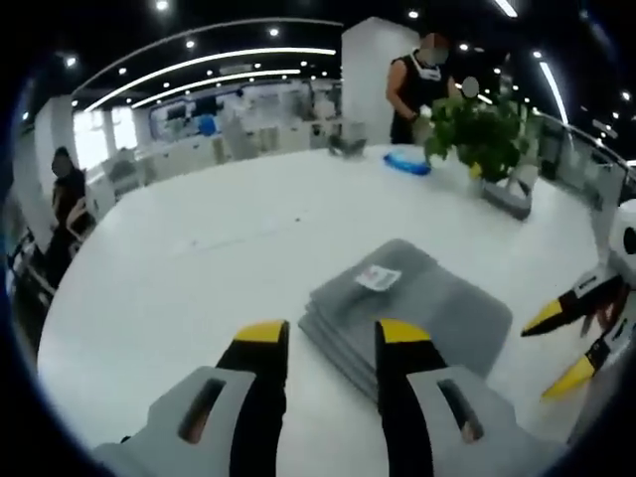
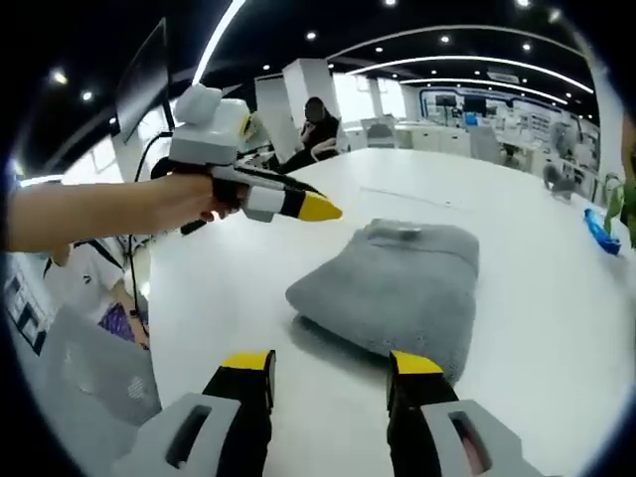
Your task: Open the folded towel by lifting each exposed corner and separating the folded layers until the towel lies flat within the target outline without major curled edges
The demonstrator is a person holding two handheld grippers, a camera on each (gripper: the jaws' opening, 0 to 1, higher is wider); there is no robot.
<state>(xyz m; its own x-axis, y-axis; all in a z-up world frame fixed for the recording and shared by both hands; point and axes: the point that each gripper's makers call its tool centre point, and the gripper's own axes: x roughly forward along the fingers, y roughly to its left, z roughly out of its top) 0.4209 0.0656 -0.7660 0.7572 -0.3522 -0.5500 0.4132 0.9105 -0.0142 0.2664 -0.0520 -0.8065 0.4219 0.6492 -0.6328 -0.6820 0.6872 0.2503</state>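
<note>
Two grippers: both hover empty over the white table (image 1: 179, 278).
Left gripper (image 1: 333, 333): jaws apart, just short of the towel.
Grey folded towel (image 1: 407, 308): mid-table, white label (image 1: 379, 277) up.
Right gripper (image 2: 331, 363): jaws parted, empty.
Tip: pinch only the top corner layer, I'd say.

Indoor scene, bright and even; light from ceiling strips (image 1: 214, 62) and round spots overhead, plus pale windows (image 1: 94, 134) at far left of the left gripper view; white table (image 1: 199, 258) reflects strongly, near washed out, faint sheen only; soft shadow under the grey towel (image 2: 393, 288) edge in the right gripper view; heavy fisheye bending of straight lines toward the edges; background soft, distant figures blurred; mild overall softness.
</note>
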